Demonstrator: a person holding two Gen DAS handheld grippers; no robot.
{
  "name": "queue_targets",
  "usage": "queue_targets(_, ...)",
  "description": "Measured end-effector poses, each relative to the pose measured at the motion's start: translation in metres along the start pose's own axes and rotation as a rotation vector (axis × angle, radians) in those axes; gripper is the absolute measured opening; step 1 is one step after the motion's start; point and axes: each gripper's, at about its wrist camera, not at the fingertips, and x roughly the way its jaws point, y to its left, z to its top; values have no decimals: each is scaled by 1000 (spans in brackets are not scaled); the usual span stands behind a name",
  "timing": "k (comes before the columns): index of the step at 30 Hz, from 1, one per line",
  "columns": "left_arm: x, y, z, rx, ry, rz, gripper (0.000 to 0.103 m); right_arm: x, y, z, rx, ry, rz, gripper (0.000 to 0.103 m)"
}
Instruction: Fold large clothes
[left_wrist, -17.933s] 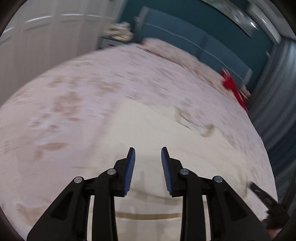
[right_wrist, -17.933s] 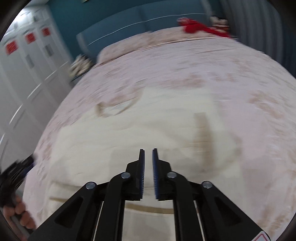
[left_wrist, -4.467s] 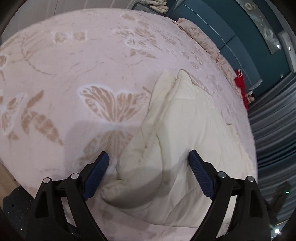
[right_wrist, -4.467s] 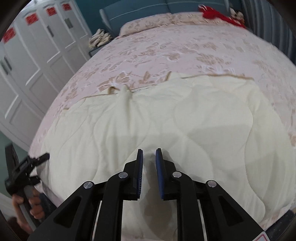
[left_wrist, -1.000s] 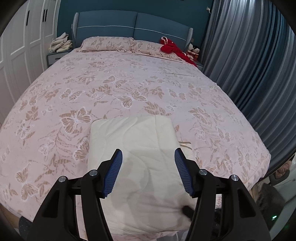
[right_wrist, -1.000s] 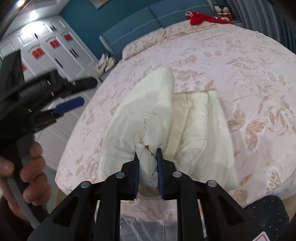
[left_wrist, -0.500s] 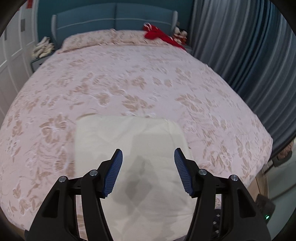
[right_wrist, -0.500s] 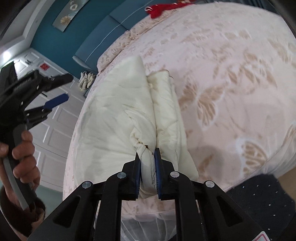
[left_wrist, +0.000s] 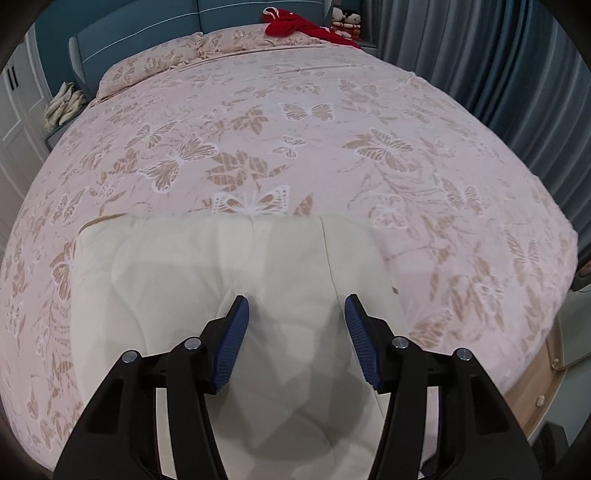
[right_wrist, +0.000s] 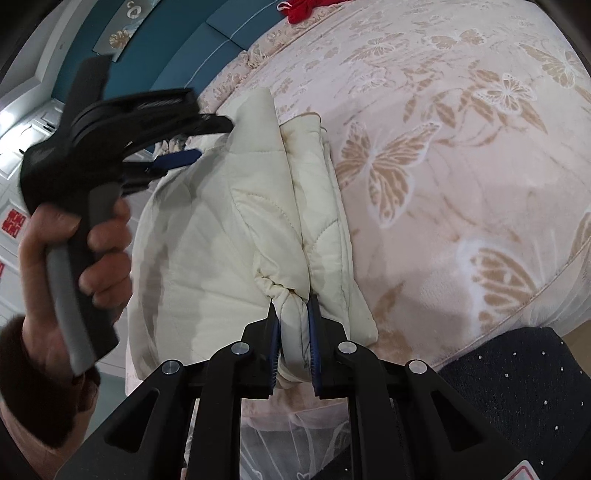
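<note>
A cream quilted cover (left_wrist: 221, 277) lies folded into a thick rectangle on the near part of the bed. My left gripper (left_wrist: 295, 299) hovers just above its near half, pointing steeply down. Its jaws stand apart and are closing, and they grip nothing. In the right wrist view my right gripper (right_wrist: 292, 306) is shut on a bunched corner of the cover (right_wrist: 207, 229) at the bed's edge. There a hand (right_wrist: 92, 236) holds the left gripper (right_wrist: 208, 140) over the fold's far side.
The bed (left_wrist: 369, 147) has a pink butterfly-print spread, with pillows (left_wrist: 166, 62) and a red garment (left_wrist: 295, 26) at the headboard. Blue-grey curtains (left_wrist: 498, 55) hang on the right. A dark studded cushion (right_wrist: 517, 387) sits by the bed's corner.
My left gripper has dropped and come closer over the folded cover. The right gripper has sunk and rolled with the bunched corner still held.
</note>
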Motion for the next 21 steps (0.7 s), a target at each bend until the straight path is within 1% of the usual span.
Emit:
queue_targets(3, 16, -2, 4, 6, 19, 21, 53, 3, -1, 0, 2, 16, -12, 10)
queue_targets(7, 33, -7, 2, 26, 28, 51, 53, 10, -5, 4, 16, 43, -19, 11)
queue_targets(10, 46, -13, 0, 59, 32, 85, 54, 15, -7, 6, 19, 60, -25, 10)
queue_targets(14, 60, -13, -1, 67, 38, 107, 54, 28, -9, 14, 24, 75, -24, 10)
queue_targets(21, 76, -13, -7, 101, 16, 133, 54, 38, 2, 14, -36, 73, -81, 10)
